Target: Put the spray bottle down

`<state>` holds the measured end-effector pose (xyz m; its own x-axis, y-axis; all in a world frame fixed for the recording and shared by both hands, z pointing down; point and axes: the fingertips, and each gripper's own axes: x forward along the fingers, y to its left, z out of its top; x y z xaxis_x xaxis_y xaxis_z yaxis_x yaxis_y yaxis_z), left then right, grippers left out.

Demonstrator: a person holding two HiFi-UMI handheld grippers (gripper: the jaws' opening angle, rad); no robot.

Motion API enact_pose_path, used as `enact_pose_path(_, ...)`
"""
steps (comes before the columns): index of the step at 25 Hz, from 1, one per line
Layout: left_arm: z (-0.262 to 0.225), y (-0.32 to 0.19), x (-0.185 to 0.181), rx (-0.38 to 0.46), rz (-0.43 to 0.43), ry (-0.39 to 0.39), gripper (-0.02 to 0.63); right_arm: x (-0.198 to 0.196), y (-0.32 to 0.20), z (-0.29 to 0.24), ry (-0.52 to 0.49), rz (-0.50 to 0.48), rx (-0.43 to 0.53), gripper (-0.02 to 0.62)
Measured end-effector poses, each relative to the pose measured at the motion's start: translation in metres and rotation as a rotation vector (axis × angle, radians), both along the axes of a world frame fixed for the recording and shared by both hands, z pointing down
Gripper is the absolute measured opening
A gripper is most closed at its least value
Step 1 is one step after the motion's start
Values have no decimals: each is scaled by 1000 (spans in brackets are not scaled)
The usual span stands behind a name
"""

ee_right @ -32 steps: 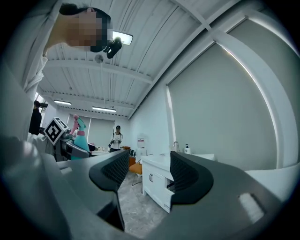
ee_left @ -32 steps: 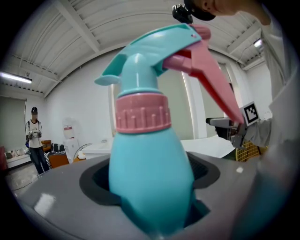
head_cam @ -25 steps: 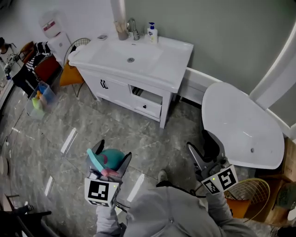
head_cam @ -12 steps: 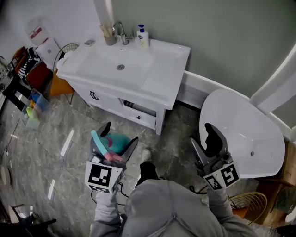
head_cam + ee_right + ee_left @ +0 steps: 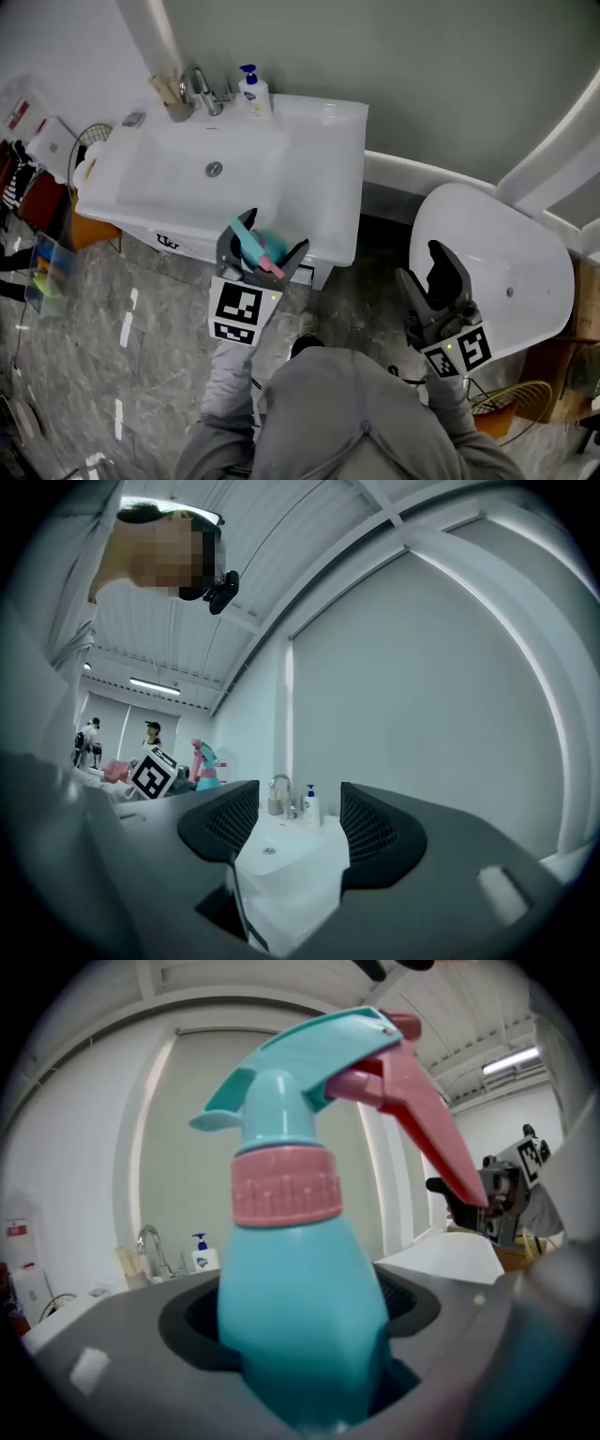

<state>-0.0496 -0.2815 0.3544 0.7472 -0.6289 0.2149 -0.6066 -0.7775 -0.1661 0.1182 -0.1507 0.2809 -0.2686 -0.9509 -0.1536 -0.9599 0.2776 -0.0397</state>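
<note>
My left gripper (image 5: 262,251) is shut on a teal spray bottle (image 5: 263,246) with a pink collar and trigger, held upright over the front edge of the white washbasin (image 5: 314,178). In the left gripper view the spray bottle (image 5: 302,1297) fills the middle, its body pinched between the grey jaws and its nozzle pointing left. My right gripper (image 5: 436,281) stands open and holds nothing, hanging to the right beside the white bathtub (image 5: 525,272). The right gripper view looks between its open jaws at the washbasin (image 5: 281,850), with the spray bottle (image 5: 202,764) small at the left.
A tap (image 5: 199,86), a cup of brushes (image 5: 169,97) and a soap pump bottle (image 5: 251,92) stand at the back of the basin. Left of the cabinet are an orange stool (image 5: 89,230) and a plastic box (image 5: 47,272). People stand far off in the right gripper view.
I have walked toward the washbasin. My left gripper has carried the spray bottle forward from over the floor to the basin's front edge. The right gripper stayed open and moved forward too.
</note>
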Motion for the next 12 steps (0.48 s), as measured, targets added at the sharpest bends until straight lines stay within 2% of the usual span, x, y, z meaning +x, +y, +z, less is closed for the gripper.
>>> enact_pose_path(6, 30, -95, 61, -41, 118, -2, 453, 8, -56, 1, 11, 90, -25, 272)
enact_pose_path(12, 55, -185, 121, -63, 124, -12, 453, 31, -96, 6, 23, 135, -50, 272)
